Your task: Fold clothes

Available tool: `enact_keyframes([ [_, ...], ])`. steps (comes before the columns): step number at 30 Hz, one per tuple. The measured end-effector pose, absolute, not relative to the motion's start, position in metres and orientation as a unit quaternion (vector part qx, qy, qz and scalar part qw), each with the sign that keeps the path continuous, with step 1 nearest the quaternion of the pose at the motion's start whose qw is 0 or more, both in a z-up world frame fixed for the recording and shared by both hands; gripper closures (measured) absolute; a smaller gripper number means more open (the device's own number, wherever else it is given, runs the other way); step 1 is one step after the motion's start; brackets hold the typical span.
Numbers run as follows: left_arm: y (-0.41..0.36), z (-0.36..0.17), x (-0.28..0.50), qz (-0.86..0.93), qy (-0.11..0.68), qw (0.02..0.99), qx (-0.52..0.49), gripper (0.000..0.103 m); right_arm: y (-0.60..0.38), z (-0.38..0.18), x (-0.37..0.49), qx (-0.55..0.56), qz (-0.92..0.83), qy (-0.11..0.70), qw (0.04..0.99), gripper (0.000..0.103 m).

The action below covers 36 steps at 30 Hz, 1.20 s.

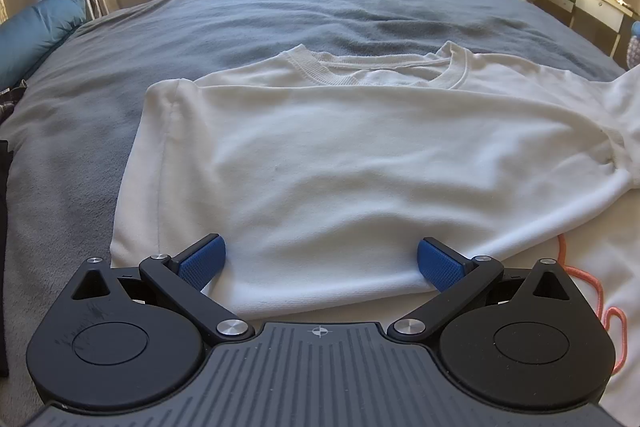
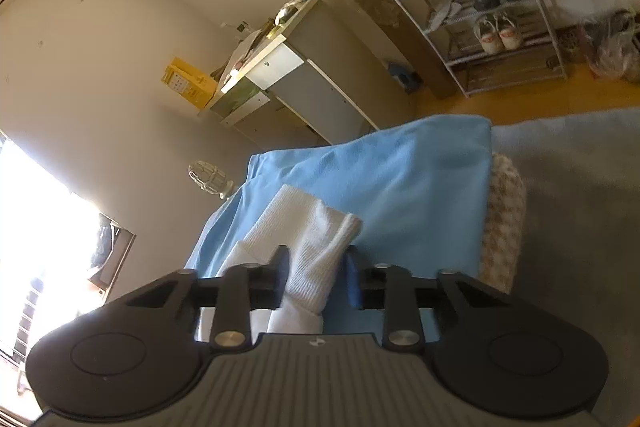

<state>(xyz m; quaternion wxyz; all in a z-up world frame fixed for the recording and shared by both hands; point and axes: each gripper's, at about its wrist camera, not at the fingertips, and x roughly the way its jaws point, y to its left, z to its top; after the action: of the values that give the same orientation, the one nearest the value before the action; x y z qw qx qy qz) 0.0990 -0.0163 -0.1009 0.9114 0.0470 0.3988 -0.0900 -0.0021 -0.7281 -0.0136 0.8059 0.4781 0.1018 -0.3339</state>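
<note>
White sweatshirt (image 1: 320,155) (ribbed collar), spread flat, creased

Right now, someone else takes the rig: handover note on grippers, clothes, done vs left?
Left gripper: open, jaws wide over the near hem of the white sweatshirt, gripping nothing.
Right gripper: shut on a ribbed white cuff, lifted, with light blue fabric behind it.
Sweatshirt lies on the grey bedspread, collar at the far side, its left edge already straight as if folded in.
Left: lay the sleeve across, then fold the body from the hem.
</note>
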Motion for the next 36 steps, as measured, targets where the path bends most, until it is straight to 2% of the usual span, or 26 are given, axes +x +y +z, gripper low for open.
enact_keyframes([
  [2, -0.016, -0.101, 0.099, -0.090, 0.399, 0.911, 0.047, 0.000, -0.727, -0.011, -0.002, 0.473, -0.327, 0.097, 0.812, 0.096],
  [3, -0.016, -0.101, 0.099, -0.090, 0.398, 0.912, 0.048, 0.000, -0.724, -0.007, -0.002, 0.466, -0.324, 0.091, 0.818, 0.098],
  [12, -0.015, -0.101, 0.099, -0.092, 0.398, 0.911, 0.047, 0.000, -0.654, 0.054, 0.027, 0.377, -0.193, 0.070, 0.903, 0.099],
  [19, -0.013, -0.100, 0.098, -0.094, 0.397, 0.912, 0.045, 0.000, -0.535, 0.069, 0.079, 0.335, -0.010, 0.126, 0.934, 0.099],
  [30, -0.015, -0.098, 0.100, -0.082, 0.411, 0.907, 0.039, 0.000, -0.338, -0.050, 0.149, 0.310, 0.148, 0.340, 0.875, 0.099],
  [36, -0.013, -0.095, 0.097, -0.083, 0.407, 0.909, 0.036, 0.001, -0.278, -0.077, 0.155, 0.216, 0.169, 0.405, 0.872, 0.098],
])
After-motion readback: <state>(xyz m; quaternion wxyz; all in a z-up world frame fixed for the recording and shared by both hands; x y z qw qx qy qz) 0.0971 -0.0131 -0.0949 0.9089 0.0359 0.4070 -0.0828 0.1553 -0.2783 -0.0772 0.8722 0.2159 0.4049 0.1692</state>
